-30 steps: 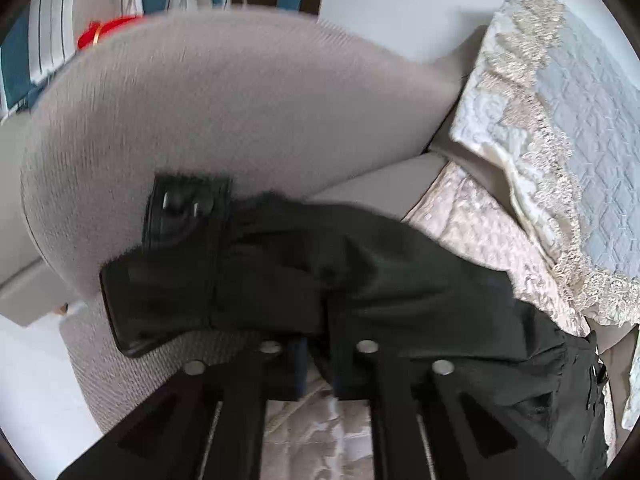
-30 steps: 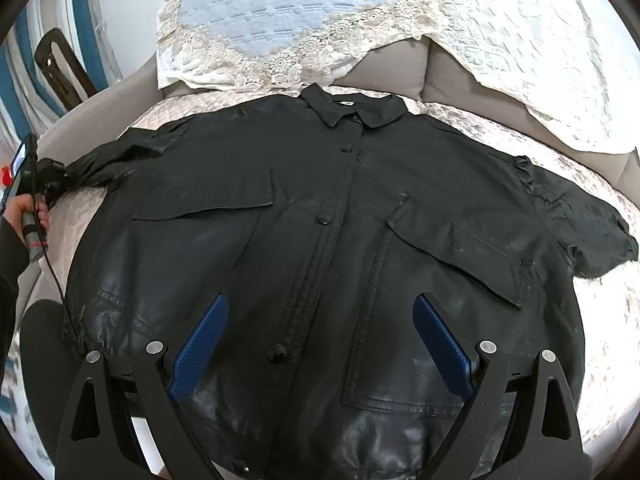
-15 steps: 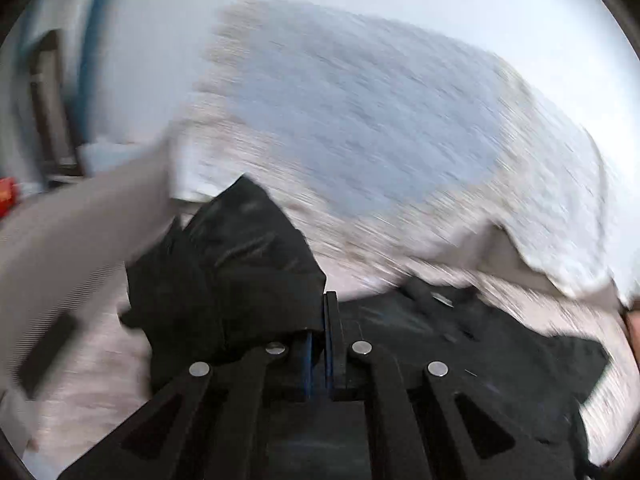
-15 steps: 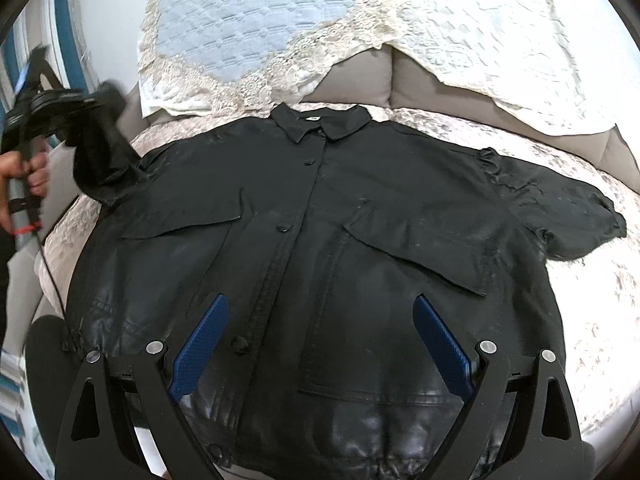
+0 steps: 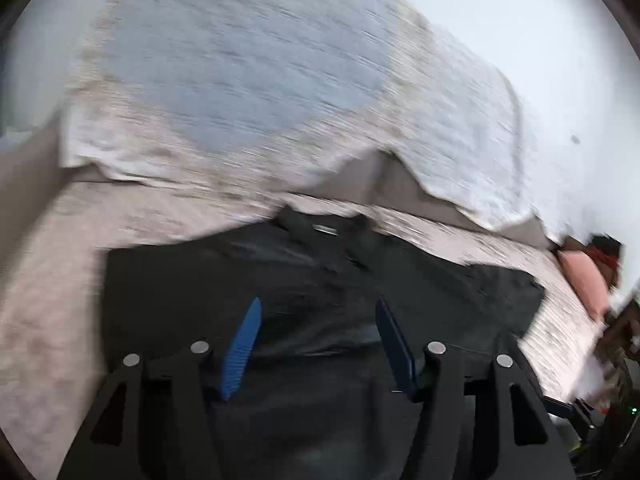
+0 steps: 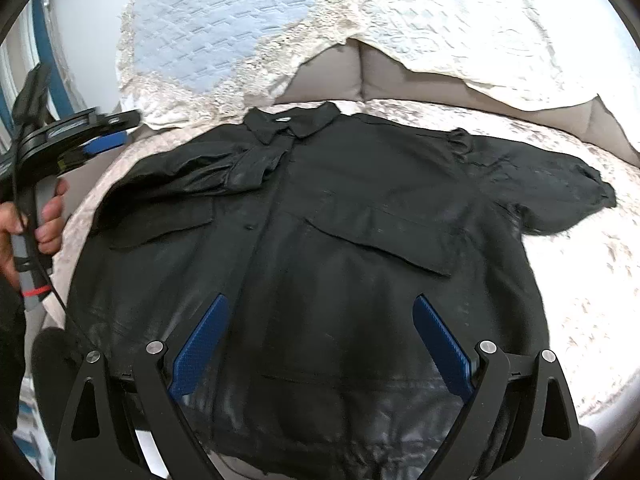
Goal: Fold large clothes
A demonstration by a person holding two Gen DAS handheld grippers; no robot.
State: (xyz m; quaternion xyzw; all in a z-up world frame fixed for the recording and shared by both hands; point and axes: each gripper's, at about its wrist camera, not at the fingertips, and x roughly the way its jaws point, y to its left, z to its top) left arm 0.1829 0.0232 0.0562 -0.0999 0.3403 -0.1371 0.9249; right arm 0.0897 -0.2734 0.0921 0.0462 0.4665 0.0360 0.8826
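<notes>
Black shirt [image 6: 320, 240] lay flat mid-frame on sofa [image 6: 580, 280], one sleeve [image 6: 192, 172] folded inward. Both grippers, left [image 5: 318, 336] and right [image 6: 320, 344], spread-fingered, empty.

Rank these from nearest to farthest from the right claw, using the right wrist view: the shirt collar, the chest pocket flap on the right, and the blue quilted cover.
1. Chest pocket flap, just ahead of the right claw, slightly right.
2. Shirt collar, farther up, centre-left.
3. Blue quilted cover, behind the shirt, upper left.
</notes>
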